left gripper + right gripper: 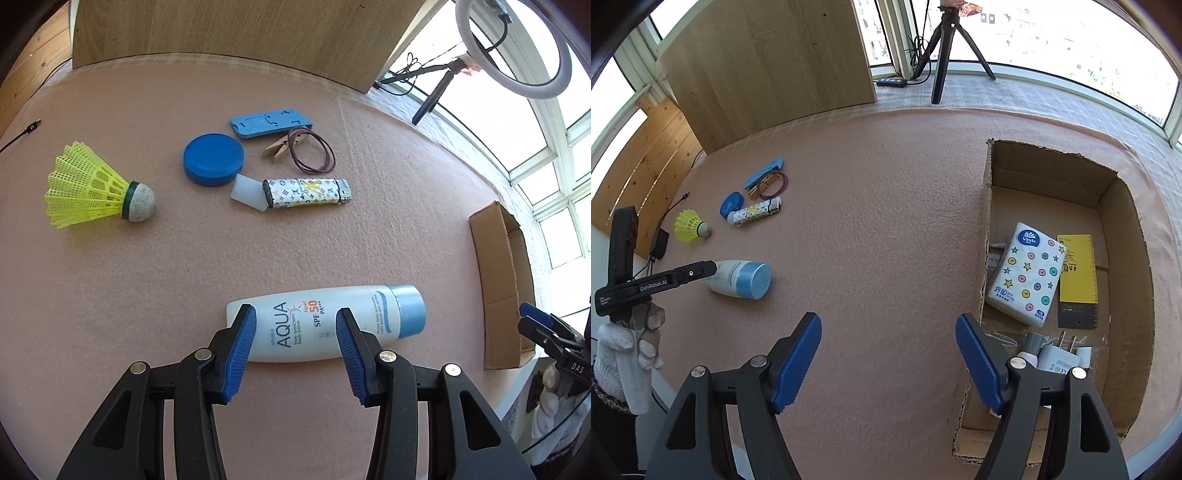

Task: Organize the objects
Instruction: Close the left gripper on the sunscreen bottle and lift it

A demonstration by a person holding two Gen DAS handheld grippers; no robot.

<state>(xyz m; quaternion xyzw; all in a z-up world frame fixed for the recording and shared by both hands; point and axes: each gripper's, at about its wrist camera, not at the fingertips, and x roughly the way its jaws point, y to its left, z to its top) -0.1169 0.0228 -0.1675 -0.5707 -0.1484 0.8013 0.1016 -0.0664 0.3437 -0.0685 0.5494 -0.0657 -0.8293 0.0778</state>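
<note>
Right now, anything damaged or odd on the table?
The cardboard box has ragged, torn top edges. The lighter lies on a translucent white piece, tilting it. Nothing spilled.

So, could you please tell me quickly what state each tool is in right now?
Left tool: open, pads straddling the lying white sunscreen bottle with the blue cap, not visibly pressing it.
Right tool: open, holding nothing, above the pink mat.

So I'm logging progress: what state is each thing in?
White sunscreen bottle: lying flat, blue cap on.
Left gripper: open, straddling the bottle.
Right gripper: open, empty.
Brown cardboard box: open, partly filled.
Patterned lighter: lying flat.
Yellow shuttlecock: on its side.
</note>
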